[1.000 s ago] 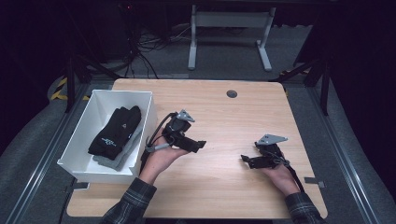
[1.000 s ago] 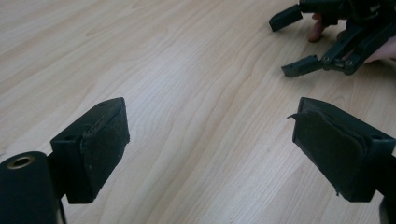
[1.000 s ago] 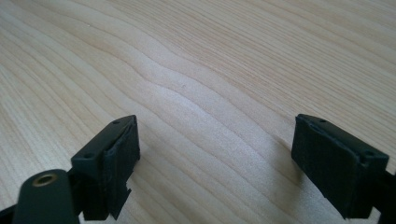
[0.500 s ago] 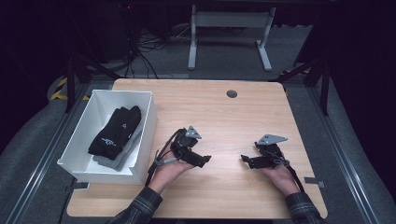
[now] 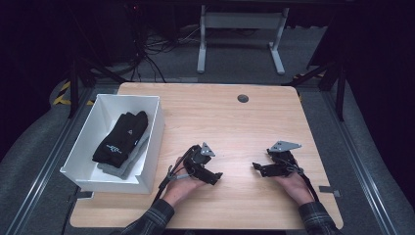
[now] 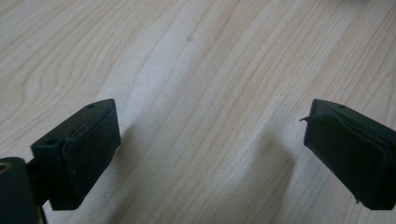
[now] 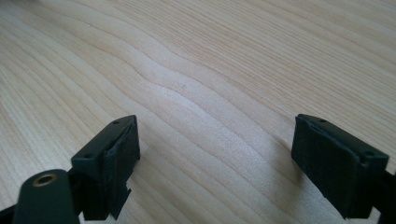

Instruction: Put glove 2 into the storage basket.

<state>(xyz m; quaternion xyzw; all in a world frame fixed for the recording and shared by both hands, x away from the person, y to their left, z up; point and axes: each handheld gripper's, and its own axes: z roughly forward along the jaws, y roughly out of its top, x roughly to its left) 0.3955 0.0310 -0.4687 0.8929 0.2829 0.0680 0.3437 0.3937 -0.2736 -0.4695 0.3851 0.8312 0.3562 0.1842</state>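
Socks in bin, seen from above.

A light wooden table with rounded corners stands on a dark grey floor. Near the table's far edge sits a small dark round cable port. Beyond the table, a pale metal frame with two legs rests on the floor, and a tangle of dark cables lies to its left. Yellow-and-black hazard tape marks the floor at the left. A small grey tab sticks out at the table's right edge, near the front corner
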